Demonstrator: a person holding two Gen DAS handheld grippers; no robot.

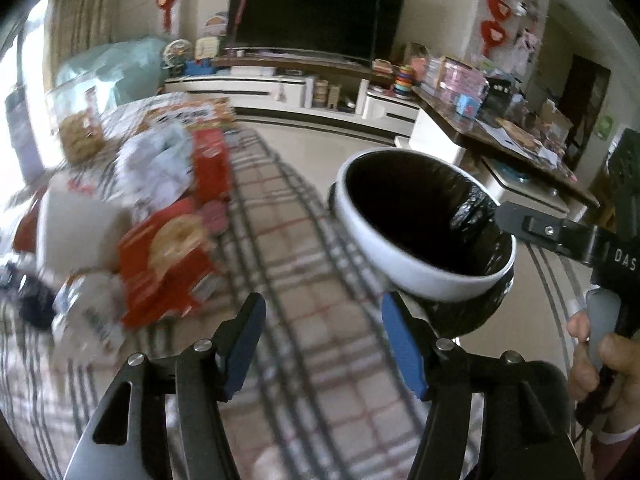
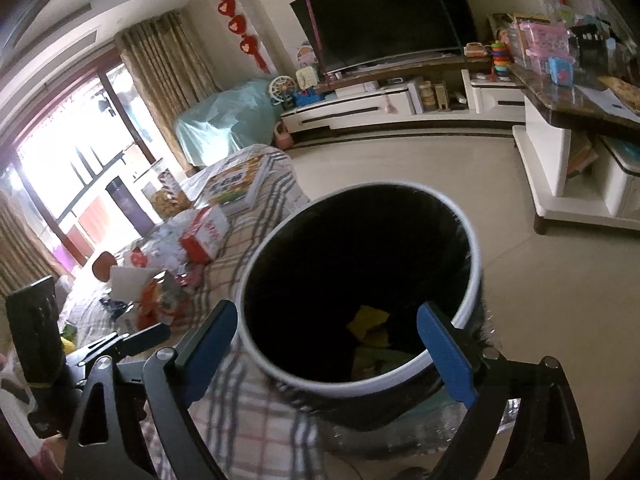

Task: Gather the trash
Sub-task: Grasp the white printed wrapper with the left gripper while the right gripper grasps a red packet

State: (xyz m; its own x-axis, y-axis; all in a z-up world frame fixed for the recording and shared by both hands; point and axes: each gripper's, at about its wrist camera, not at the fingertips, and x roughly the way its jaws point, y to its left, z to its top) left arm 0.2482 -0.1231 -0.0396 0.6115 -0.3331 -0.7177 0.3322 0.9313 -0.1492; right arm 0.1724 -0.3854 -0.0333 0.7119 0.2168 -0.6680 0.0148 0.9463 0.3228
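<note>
A round bin [image 1: 420,284] with a white rim and a black bag liner stands against the right edge of the plaid-covered table [image 1: 288,240]. My left gripper [image 1: 322,312] is open over the cloth with nothing between its blue pads. Left of it lies the trash: a red snack box [image 1: 168,268], a red carton [image 1: 210,168] and crumpled white wrappers [image 1: 156,168]. My right gripper [image 2: 327,312] is open just above the bin [image 2: 340,387], holding nothing. A yellow wrapper [image 2: 368,320] lies inside. One of the right gripper's fingers [image 1: 516,220] reaches the bin's far rim.
Picture books [image 2: 236,184] lie at the table's far end. Beyond is pale floor [image 2: 400,160], a TV [image 1: 316,12] on a low white cabinet [image 1: 280,92], and a cluttered sideboard [image 1: 500,128] at the right. A person's hand [image 1: 592,344] holds the right gripper.
</note>
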